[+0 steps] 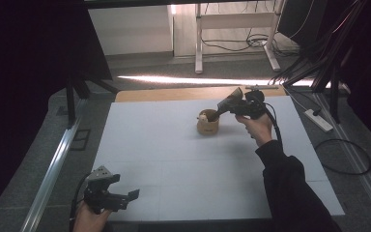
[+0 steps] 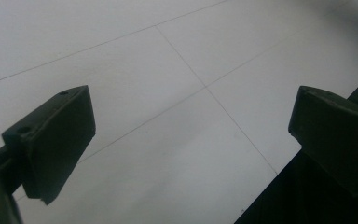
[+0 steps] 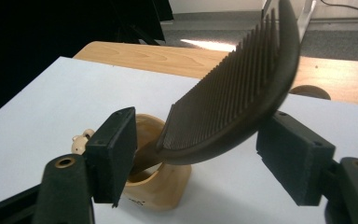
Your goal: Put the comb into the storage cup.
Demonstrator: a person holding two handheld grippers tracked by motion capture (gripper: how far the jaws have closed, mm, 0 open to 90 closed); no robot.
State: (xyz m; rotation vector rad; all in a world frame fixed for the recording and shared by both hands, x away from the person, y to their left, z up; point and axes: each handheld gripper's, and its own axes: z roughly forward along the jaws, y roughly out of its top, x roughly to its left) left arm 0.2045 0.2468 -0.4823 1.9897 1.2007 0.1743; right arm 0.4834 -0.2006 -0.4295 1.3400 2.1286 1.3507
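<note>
Near edge of the table point(image 1: 174, 183), high view: the left gripper point(image 1: 125, 197) rests low at the white surface's front left corner, held in the person's left hand point(image 1: 91, 218). In the left gripper view its two black jaws stand wide apart with nothing but bare white tabletop between them.

Middle ground, right: the person's dark sleeve point(image 1: 290, 188) reaches forward to the right hand point(image 1: 258, 128), which carries the right gripper point(image 1: 222, 108) tilted down toward the far centre of the table.

Right gripper view: the jaws stand apart on either side of a dark comb point(image 3: 233, 102), whose teeth face the camera. The left pad point(image 3: 114, 149) sits clear of the comb; the right pad lies close under the comb's back, contact there uncertain. The comb's handle end rests inside a small wooden cup point(image 3: 161, 184), so the comb leans out of it.

Beyond: a small pale figure point(image 3: 81, 140) shows just beside the cup's far rim. The cup point(image 1: 207, 124) stands upright on the white surface, near the bare wooden strip point(image 1: 174, 93) along the far edge.
</note>
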